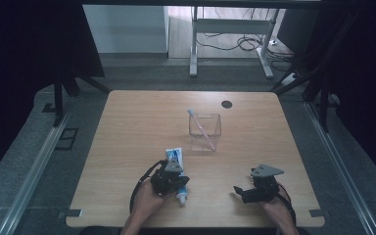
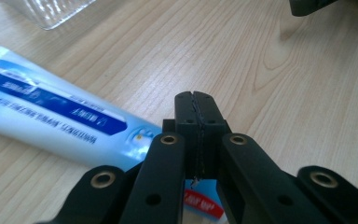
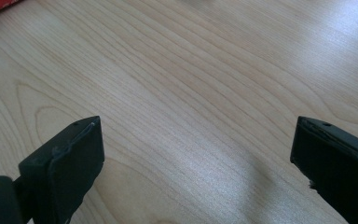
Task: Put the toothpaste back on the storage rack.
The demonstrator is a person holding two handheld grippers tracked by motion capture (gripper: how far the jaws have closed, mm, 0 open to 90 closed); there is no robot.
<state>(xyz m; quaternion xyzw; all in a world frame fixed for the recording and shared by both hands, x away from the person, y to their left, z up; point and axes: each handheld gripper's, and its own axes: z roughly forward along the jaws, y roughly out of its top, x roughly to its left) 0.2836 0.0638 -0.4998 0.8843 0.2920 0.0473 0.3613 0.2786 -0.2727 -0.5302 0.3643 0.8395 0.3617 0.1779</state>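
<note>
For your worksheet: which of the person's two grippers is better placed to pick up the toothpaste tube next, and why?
Probably the left. The left gripper sits right over the toothpaste tube, though its jaws are shut with nothing between them. The right gripper stands open over bare table, well away from the tube.

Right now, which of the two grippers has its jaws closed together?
The left gripper, above the toothpaste tube: its jaws meet with nothing between them. The right gripper has its jaws wide apart over bare table.

Toothbrush in cup, toothpaste nearer.
</note>
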